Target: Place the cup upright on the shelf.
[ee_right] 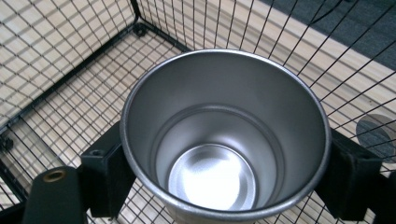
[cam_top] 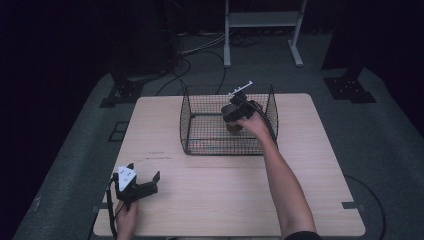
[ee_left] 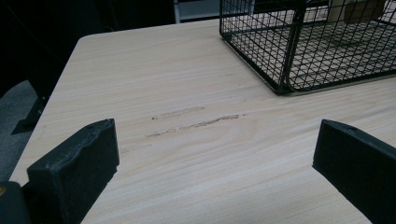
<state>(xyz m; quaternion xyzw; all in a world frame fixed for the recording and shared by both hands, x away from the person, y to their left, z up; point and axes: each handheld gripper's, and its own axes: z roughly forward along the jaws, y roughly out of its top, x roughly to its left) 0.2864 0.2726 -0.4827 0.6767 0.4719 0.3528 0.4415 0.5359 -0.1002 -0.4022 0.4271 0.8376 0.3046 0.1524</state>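
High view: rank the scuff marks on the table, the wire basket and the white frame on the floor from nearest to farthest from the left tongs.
1. Scuff marks: on the wood just ahead of the open left tongs.
2. Wire basket: mid-table, farther ahead and to the right; the right tongs hold a metal cup inside it.
3. White frame: on the floor beyond the table's far edge.

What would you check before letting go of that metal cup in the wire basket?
1. Cup gripped on both sides by the right tool: ok.
2. Cup upright, mouth up: ok.
3. Cup inside the basket walls: ok.
4. Cup empty: ok.
5. Cup's bottom resting on the basket floor: cannot tell.
6. Left tool open, over the table, apart from the basket: ok.
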